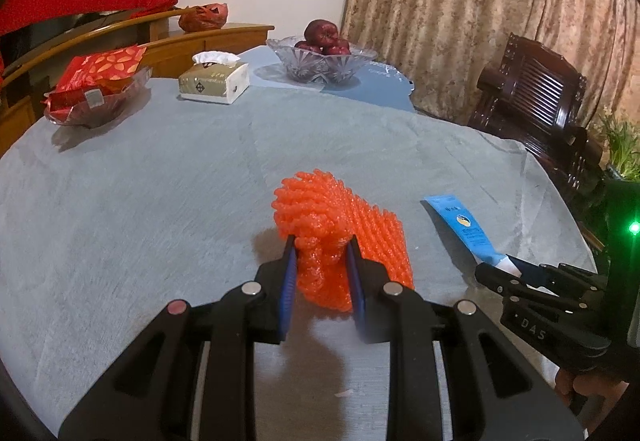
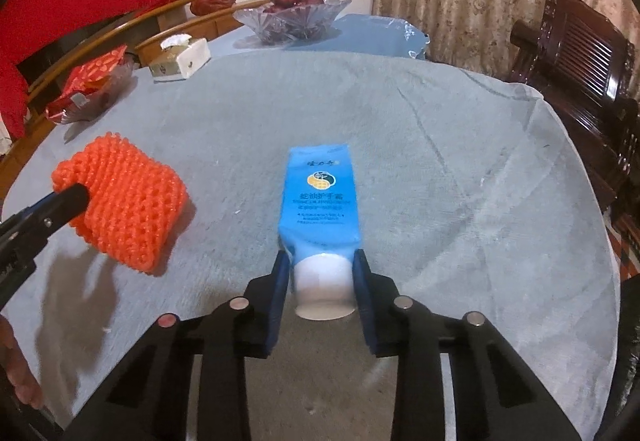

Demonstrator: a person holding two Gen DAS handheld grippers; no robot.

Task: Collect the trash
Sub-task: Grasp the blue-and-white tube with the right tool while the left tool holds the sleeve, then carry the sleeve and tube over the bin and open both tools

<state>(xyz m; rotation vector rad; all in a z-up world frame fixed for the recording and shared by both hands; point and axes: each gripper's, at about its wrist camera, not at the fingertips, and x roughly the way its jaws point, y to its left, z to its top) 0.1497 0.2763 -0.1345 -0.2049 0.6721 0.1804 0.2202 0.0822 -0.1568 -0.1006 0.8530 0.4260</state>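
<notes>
Near the worktop's front edge, the left gripper (image 1: 320, 241) has its jaws clenched on the orange foam net (image 1: 340, 225), while the right gripper (image 2: 320, 261) grips the blue tube (image 2: 318, 197) by its white cap, both lifted, likely for carrying to a bin.
</notes>
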